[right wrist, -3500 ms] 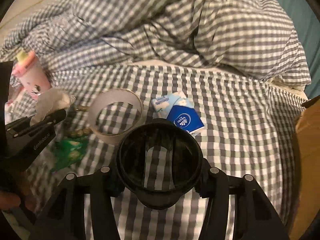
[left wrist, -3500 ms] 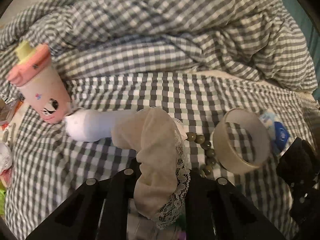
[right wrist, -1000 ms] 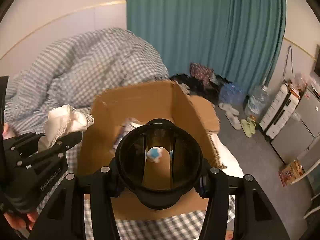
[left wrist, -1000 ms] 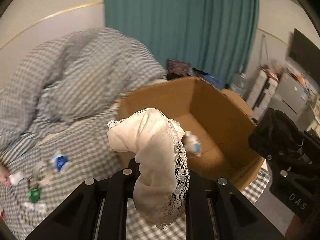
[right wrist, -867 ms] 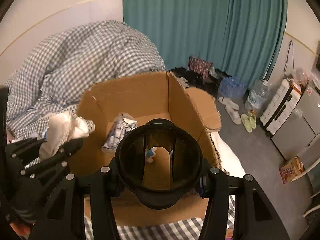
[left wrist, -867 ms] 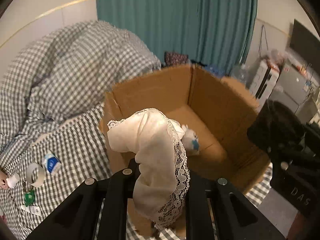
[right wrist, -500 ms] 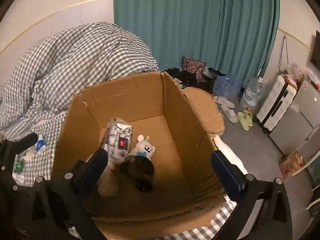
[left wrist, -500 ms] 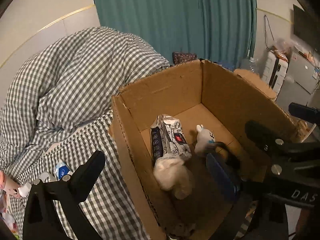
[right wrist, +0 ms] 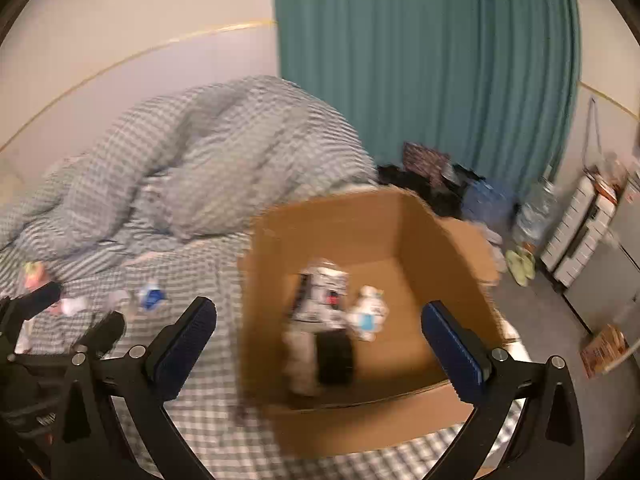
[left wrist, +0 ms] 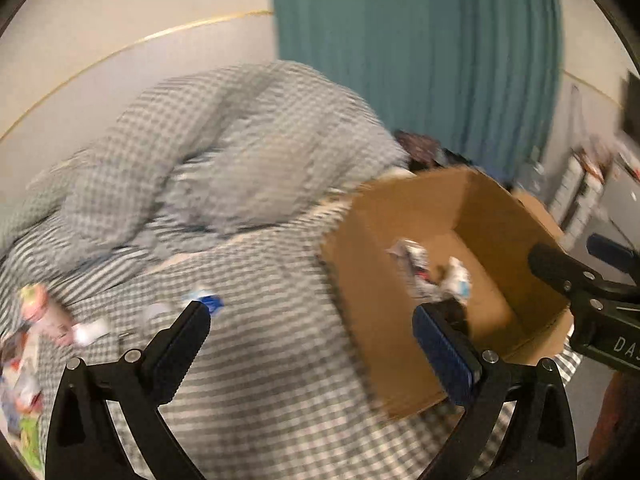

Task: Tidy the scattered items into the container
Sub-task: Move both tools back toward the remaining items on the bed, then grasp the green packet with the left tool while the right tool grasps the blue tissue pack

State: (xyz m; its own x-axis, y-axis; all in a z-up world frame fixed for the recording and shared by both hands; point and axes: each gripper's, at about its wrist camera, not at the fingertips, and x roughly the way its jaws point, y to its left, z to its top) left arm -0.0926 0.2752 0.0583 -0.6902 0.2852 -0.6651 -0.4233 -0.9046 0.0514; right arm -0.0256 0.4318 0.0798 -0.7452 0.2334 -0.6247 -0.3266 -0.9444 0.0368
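The brown cardboard box (right wrist: 332, 224) stands on the checked bed at the foot end; it also shows in the left wrist view (left wrist: 404, 204). Inside lie a silver foil packet (right wrist: 322, 298), a small white plush toy (right wrist: 368, 312), the cream lace cloth (right wrist: 300, 360) and a black round item (right wrist: 334, 354). My left gripper (left wrist: 310, 330) is open and empty, left of the box. My right gripper (right wrist: 318, 326) is open and empty above the box. Scattered items stay on the sheet: a blue tissue pack (left wrist: 210, 302), a pink bottle (left wrist: 38, 308).
A rumpled checked duvet (left wrist: 224, 152) is piled behind. A teal curtain (right wrist: 424, 80) hangs at the back. Slippers (right wrist: 520, 266), a water jug (right wrist: 536, 210) and white drawers (right wrist: 580, 236) are on the floor to the right. Both views are motion-blurred.
Both grippers let go of the cloth and the black round item, which now lie in the box. Both views have since swung left, toward the bed.
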